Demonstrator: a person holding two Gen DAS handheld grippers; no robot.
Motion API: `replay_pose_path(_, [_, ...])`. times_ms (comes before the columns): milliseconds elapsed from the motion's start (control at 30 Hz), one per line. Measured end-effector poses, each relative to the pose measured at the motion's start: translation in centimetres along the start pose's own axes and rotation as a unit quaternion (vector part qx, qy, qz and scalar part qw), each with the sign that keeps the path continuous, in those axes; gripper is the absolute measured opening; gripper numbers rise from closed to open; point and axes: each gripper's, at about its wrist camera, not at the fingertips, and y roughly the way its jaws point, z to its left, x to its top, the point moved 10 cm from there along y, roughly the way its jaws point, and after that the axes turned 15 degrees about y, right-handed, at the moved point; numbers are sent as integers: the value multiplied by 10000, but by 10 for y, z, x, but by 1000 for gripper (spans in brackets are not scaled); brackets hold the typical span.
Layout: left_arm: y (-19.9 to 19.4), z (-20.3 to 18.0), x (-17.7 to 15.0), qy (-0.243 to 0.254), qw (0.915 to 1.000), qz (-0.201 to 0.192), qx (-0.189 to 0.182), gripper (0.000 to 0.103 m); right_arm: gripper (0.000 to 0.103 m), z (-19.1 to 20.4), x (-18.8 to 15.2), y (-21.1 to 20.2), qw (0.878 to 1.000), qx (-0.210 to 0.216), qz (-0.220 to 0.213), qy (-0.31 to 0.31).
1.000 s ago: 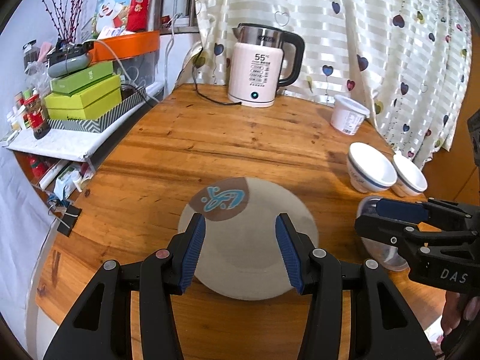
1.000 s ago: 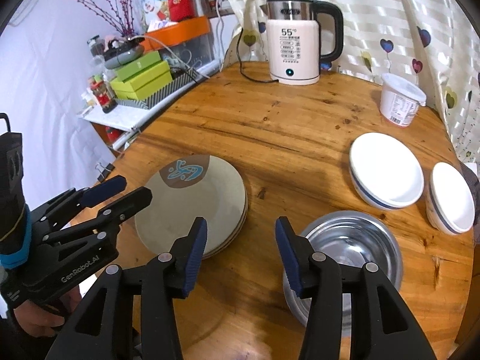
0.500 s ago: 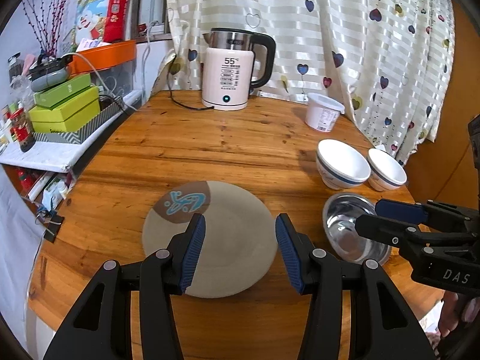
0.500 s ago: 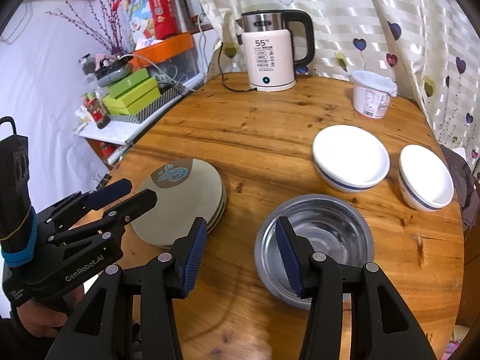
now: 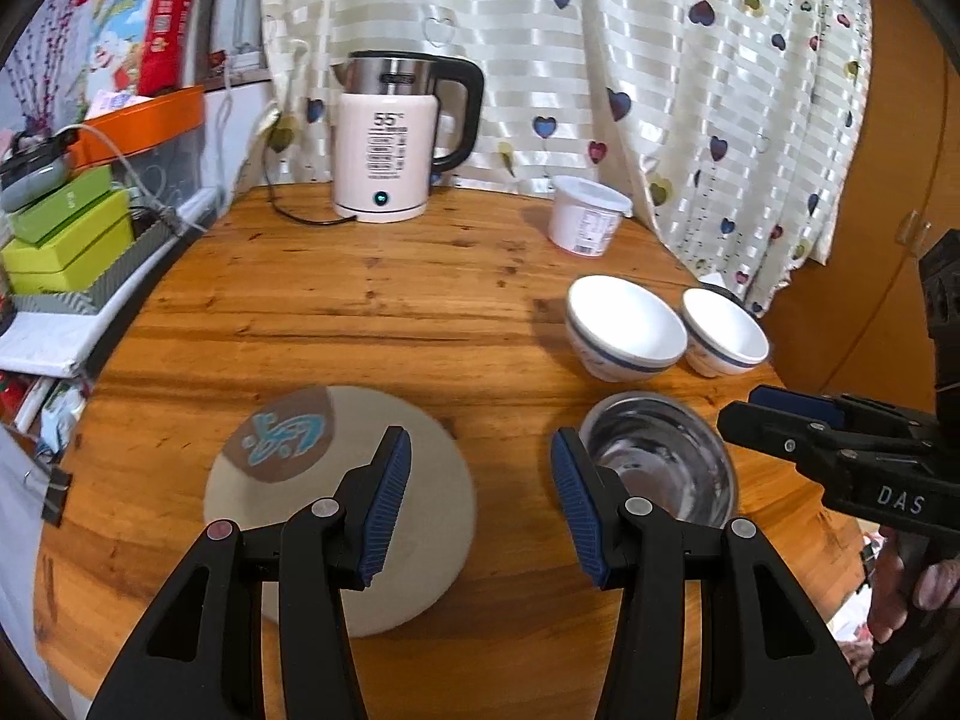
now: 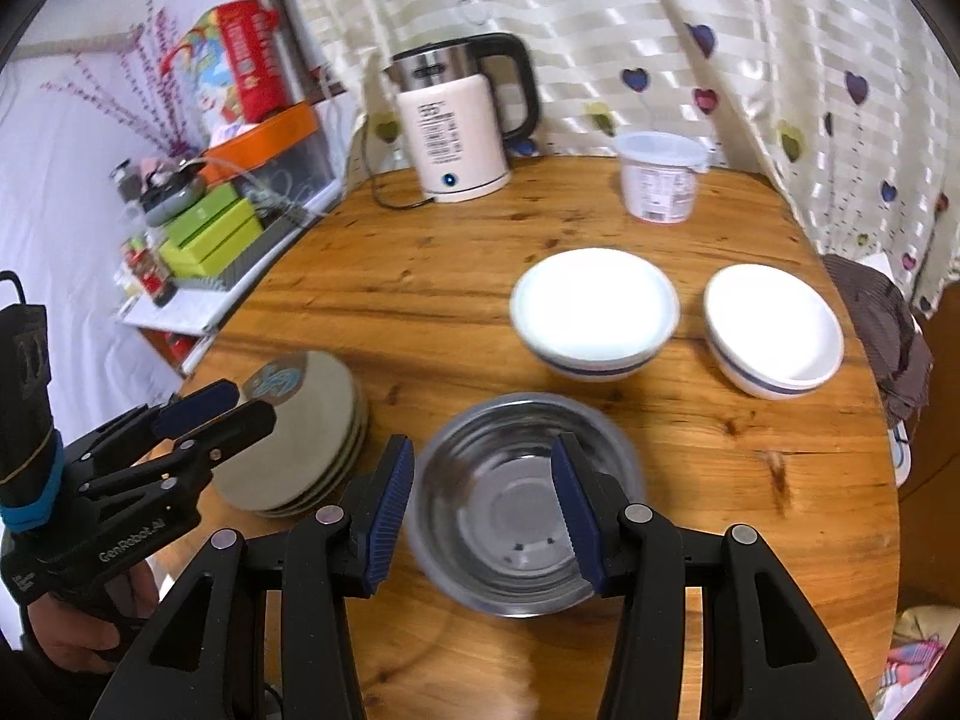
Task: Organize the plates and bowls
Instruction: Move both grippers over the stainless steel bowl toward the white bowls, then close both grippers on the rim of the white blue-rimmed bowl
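Both claws hang empty over the near edge of the round wooden table [image 6: 420, 300], jaws partly apart.

The left gripper [image 5: 480, 501] hovers past the stack of grey-beige round plates [image 6: 312, 420] near the table's left edge; the right gripper [image 6: 483, 510] frames the shiny steel bowl [image 6: 510, 504] at the near edge without touching it. Two white blue-banded bowls, the larger bowl [image 6: 594, 312] and the smaller bowl [image 6: 774, 330], sit toward the right edge. I'd judge nesting the bowls comes next: close on the steel rim first. Motion blur smears that rim; how many plates are stacked is unclear.
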Motion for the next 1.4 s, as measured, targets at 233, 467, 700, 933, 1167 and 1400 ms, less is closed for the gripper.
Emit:
replay_pose_path(233, [18, -19, 16, 158, 9991, 92, -371, 50, 48, -26, 13, 2, 9995, -61, -45, 295])
replay_pose_path(467, [37, -36, 34, 374, 9974, 236, -569, 50, 48, -51, 23, 11, 9976, 8, 39, 698])
replay_pose_path(700, [60, -48, 52, 564, 9950, 406, -711, 50, 48, -65, 39, 21, 9963, -51, 63, 855])
replay_pose_path(933, [92, -43, 67, 548, 9938, 625, -732, 50, 43, -85, 54, 45, 9934, -148, 188, 1123])
replay_pose_path(1167, [127, -44, 73, 367, 9912, 926, -875, 50, 31, -91, 62, 67, 9910, -138, 336, 1290])
replay_pose_path(1400, [150, -50, 73, 354, 9884, 1114, -968, 50, 25, -94, 68, 81, 9896, -144, 411, 1372])
